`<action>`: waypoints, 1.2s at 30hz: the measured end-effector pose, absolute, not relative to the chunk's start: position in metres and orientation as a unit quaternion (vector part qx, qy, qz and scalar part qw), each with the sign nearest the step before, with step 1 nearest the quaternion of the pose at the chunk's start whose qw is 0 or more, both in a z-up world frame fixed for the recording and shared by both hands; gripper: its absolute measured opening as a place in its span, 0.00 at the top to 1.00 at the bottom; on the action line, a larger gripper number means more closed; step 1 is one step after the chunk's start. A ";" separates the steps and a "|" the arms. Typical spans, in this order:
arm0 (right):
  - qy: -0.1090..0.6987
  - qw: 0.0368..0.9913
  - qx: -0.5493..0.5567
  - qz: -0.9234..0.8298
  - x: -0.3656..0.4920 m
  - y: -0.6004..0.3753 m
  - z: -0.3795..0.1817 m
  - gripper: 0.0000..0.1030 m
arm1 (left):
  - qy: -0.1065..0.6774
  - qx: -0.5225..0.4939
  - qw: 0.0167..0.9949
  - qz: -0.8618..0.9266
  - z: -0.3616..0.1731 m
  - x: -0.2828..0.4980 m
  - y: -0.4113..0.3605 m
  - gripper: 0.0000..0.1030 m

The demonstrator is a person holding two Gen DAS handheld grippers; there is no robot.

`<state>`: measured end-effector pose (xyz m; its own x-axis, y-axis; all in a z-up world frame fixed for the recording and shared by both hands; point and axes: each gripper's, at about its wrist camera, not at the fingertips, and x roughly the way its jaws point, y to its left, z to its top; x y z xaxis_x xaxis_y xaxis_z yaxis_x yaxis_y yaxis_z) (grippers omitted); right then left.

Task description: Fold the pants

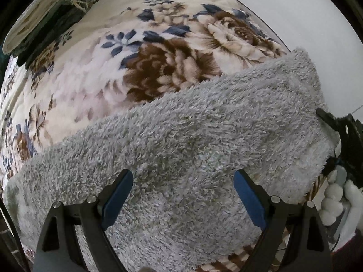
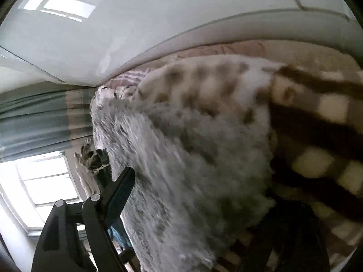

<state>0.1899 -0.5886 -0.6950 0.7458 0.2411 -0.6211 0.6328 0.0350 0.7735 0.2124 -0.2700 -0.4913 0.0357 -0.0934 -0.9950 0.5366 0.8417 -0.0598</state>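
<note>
Spreading over the bed is a floral plush blanket (image 1: 158,68), cream with brown flowers and dark blue leaves, and a white wall (image 1: 295,11) is rising behind it at 1 o'clock in the left wrist view. On top of this blanket the grey fleece pants (image 1: 181,147) are lying as a long folded band, running from 8 o'clock to 2 o'clock of that view. The left gripper (image 1: 183,195) is pointing down over the pants with its jaws released wide; the blue pads (image 1: 118,199) are standing apart and are not pressing the fleece, which is showing between them. At 3 o'clock the black tip of the right gripper (image 1: 335,124) is sitting at the far end of the pants, and below it, at 4 o'clock, a white-gloved hand (image 1: 338,197) is holding its handle.

The right wrist view is blurring from motion. The pants (image 2: 181,158) are filling its middle, with the blanket (image 2: 317,124) at 3 o'clock. Only the left finger (image 2: 118,197) of the right gripper is clear, at 7 o'clock, standing free of the fleece; the jaws are released. A window (image 2: 45,181) is shining at 8 o'clock, under a green curtain (image 2: 40,122).
</note>
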 end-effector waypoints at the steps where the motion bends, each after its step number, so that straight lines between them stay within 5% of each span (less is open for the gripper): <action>1: 0.324 0.654 0.665 -0.159 0.194 -0.587 -0.689 0.36 | 0.659 0.164 0.699 -0.225 -0.491 0.213 -0.267 0.12; 3: 0.343 0.671 0.635 -0.173 0.197 -0.583 -0.678 0.78 | 0.662 0.156 0.698 -0.222 -0.489 0.213 -0.261 0.12; 12: 0.373 0.744 0.516 -0.203 0.222 -0.531 -0.588 0.84 | 0.666 0.098 0.712 -0.198 -0.464 0.230 -0.203 0.12; 22: 0.420 0.835 0.334 -0.122 0.313 -0.340 -0.489 0.85 | 0.668 -0.013 0.733 -0.124 -0.432 0.256 -0.057 0.12; 36: 0.534 0.844 0.012 0.041 0.335 0.022 -0.564 0.85 | 0.650 -0.115 0.751 0.026 -0.413 0.263 0.202 0.12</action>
<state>0.3346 0.0219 -0.5637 0.4257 0.0816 -0.9012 -0.0571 0.9964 0.0633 0.2626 0.2015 -0.4127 0.1539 -0.1113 -0.9818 -0.1884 0.9721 -0.1398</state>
